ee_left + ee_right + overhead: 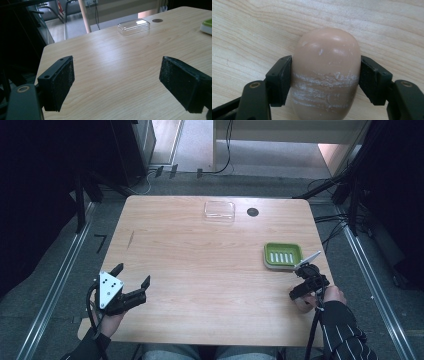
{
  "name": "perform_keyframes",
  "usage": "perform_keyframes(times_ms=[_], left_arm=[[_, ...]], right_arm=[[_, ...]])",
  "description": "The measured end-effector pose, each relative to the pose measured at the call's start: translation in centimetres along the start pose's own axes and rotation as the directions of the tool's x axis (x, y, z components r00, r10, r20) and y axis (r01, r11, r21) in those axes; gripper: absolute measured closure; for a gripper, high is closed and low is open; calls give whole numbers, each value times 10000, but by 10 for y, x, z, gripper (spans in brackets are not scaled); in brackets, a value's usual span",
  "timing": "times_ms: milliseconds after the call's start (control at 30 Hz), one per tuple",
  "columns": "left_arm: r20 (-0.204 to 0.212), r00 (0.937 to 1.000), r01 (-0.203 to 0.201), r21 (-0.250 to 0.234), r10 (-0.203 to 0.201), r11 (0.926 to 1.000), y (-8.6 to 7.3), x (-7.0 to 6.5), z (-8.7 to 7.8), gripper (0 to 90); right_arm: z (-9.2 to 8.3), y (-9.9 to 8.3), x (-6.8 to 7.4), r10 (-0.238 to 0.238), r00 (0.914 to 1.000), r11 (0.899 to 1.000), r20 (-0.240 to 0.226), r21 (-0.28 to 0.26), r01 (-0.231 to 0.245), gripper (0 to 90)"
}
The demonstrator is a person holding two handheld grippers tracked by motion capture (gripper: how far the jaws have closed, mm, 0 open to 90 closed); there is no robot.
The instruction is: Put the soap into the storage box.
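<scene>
Tan soap bar clenched in right tool, seen close-up; left tool released w/ nothing between.

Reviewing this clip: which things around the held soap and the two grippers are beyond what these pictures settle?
- Soap bar, right gripper view: near end cut off by the bottom edge; underside hidden.
- High view: right gripper covers the soap; too small to see the grip.
- Green soap dish, left gripper view: cut off by the right edge.
- Clear lid, high view: whether anything lies under it is too small to tell.
</scene>
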State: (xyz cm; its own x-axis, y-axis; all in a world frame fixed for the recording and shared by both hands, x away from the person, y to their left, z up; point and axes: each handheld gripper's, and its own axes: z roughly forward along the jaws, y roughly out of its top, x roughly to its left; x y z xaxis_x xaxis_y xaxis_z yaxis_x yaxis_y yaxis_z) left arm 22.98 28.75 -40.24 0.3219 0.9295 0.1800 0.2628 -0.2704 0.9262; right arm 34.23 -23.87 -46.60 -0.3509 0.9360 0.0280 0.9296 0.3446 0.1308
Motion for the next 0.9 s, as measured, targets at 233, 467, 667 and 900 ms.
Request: perform_keyframes(times_ms=[233, 467, 667, 900], left_arm=[[-18, 10000, 32, -33, -32, 10000, 0, 0, 0, 133], [-29, 10000, 24, -26, -24, 10000, 0, 0, -1, 133], [-25, 10000, 18, -29, -18, 10000, 0, 0, -1, 133], [-38, 10000, 22, -41, -22, 10000, 0, 0, -1, 133]], right_arm=[[3, 0, 1, 112, 9999, 9999, 66, 119, -113, 326], [3, -1, 0, 377, 9990, 9987, 221, 335, -384, 305], [5, -2, 0, 560, 9981, 9964, 242, 631, -575, 323], [5, -2, 0, 416, 9987, 9973, 309, 599, -434, 334]])
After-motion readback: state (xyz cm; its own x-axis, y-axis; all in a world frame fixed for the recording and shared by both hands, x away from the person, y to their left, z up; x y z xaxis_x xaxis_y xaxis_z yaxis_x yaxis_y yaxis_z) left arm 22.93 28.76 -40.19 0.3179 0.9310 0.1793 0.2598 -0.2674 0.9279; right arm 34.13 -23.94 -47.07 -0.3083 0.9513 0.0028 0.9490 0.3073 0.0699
